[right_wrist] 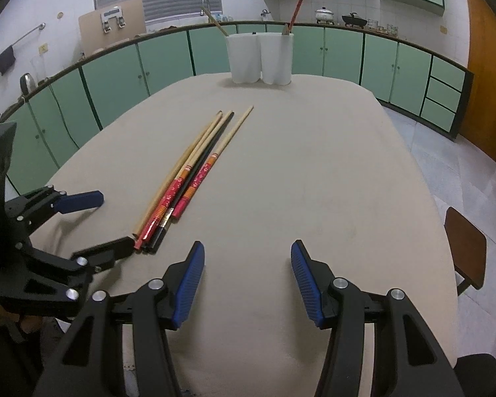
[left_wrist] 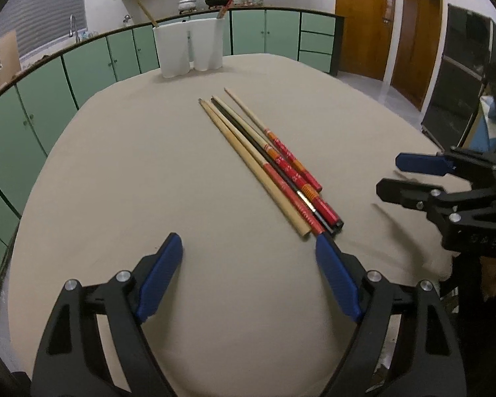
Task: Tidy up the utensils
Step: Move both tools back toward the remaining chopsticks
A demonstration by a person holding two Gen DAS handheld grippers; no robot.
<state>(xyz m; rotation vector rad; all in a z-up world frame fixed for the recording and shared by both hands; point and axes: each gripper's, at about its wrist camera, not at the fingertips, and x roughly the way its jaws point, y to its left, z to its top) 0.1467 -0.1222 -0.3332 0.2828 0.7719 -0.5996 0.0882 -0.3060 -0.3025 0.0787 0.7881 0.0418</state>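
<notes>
Several chopsticks (left_wrist: 271, 162) lie bundled on the beige table (left_wrist: 148, 172), some plain wood, some red-patterned, one black; they also show in the right wrist view (right_wrist: 188, 175). A white two-compartment holder (left_wrist: 190, 48) stands at the far edge, with a wooden stick in its left cup and a red chopstick in its right; it shows in the right wrist view too (right_wrist: 261, 58). My left gripper (left_wrist: 248, 248) is open and empty, its right finger just beside the bundle's near ends. My right gripper (right_wrist: 246, 254) is open and empty, right of the bundle.
Green cabinets (left_wrist: 82, 63) curve behind the table, with a sink and pots on the counter. Wooden doors (left_wrist: 367, 20) stand at the right. A brown stool (right_wrist: 466, 251) sits beside the table's right edge.
</notes>
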